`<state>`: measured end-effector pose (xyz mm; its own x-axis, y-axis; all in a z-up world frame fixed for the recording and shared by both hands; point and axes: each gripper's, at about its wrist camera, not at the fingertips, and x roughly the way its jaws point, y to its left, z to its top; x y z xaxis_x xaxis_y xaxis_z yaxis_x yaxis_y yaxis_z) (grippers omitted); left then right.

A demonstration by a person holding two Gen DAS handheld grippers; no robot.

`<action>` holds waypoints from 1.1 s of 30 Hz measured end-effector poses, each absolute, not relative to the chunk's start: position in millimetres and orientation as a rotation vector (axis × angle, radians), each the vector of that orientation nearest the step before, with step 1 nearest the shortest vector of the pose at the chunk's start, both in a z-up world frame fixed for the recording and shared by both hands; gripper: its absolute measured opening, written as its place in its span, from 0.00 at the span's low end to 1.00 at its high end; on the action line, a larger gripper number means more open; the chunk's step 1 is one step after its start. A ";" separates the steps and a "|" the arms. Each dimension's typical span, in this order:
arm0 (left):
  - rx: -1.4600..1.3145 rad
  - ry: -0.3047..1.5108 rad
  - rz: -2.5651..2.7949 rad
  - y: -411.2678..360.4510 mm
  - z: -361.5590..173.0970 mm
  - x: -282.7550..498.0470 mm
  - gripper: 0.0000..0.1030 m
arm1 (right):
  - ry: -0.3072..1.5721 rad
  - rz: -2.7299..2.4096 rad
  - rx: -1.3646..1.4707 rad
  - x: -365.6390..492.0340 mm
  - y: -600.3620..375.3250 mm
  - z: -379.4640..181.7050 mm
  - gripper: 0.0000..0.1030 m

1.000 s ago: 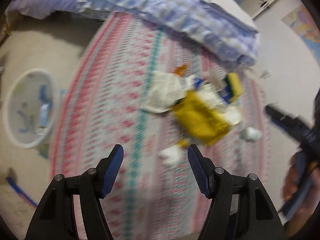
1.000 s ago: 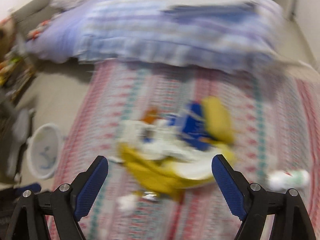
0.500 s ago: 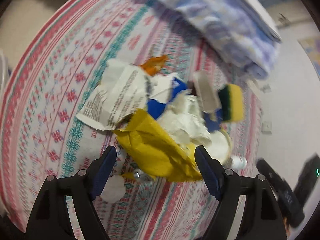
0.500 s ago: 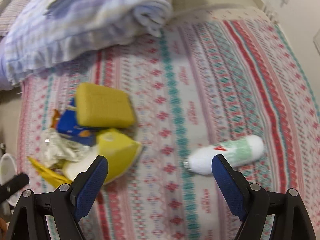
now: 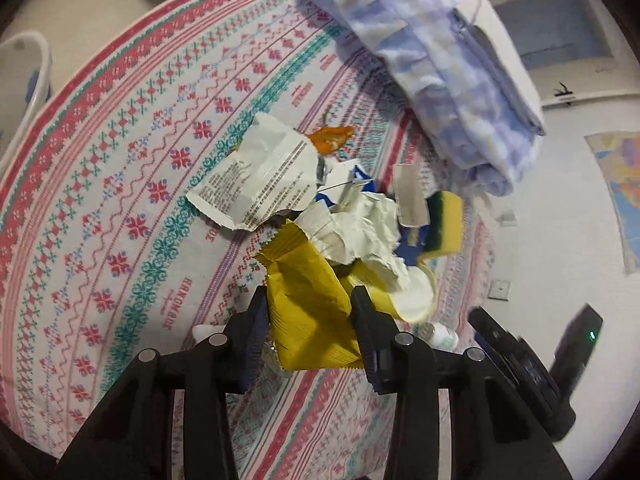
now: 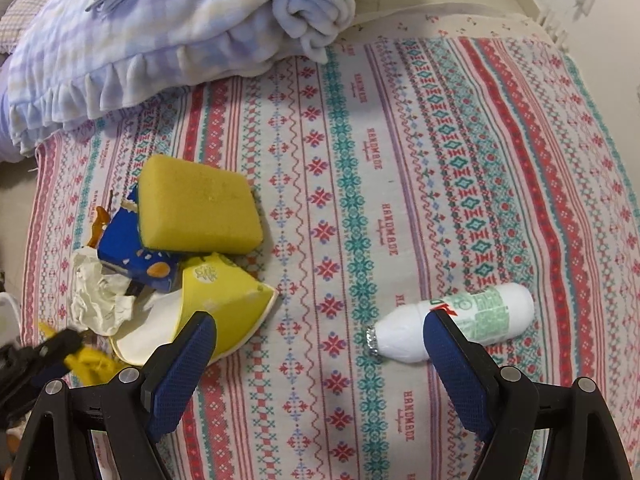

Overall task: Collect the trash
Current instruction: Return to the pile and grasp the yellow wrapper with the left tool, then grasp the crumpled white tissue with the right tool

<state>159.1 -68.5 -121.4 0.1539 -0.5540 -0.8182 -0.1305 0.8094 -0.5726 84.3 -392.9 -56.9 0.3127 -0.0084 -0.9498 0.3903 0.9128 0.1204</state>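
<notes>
Left wrist view: the left hand-held gripper [image 5: 310,326] is closing on a yellow wrapper [image 5: 308,304] at the near edge of a trash pile [image 5: 340,216] on a patterned bedspread [image 5: 120,200]; the pads flank the wrapper, which looks not yet pinched. Best practice would be to finish the squeeze low on the wrapper before lifting, so loose paper [image 5: 260,176] is not dragged along.

Right wrist view: the right hand-held gripper [image 6: 320,360] hangs wide and empty between a yellow cup [image 6: 224,300] and a white bottle [image 6: 460,320], which lies apart from the pile.
</notes>
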 end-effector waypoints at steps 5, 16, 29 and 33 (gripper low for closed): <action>-0.670 1.346 -0.355 -34.8 -93.9 153.6 0.38 | 1.217 -0.249 0.343 90.6 -381.5 -54.9 0.86; -0.777 1.258 -0.335 32.9 -60.8 153.0 0.37 | 1.161 -0.077 0.175 115.6 -306.8 -50.7 0.86; -0.786 1.278 -0.268 79.4 -62.9 153.0 0.37 | 1.193 0.131 -0.204 144.2 -196.1 -86.6 0.86; -0.764 1.281 -0.266 83.7 -61.7 151.3 0.37 | 1.228 0.105 -0.319 148.2 -185.5 -105.0 0.80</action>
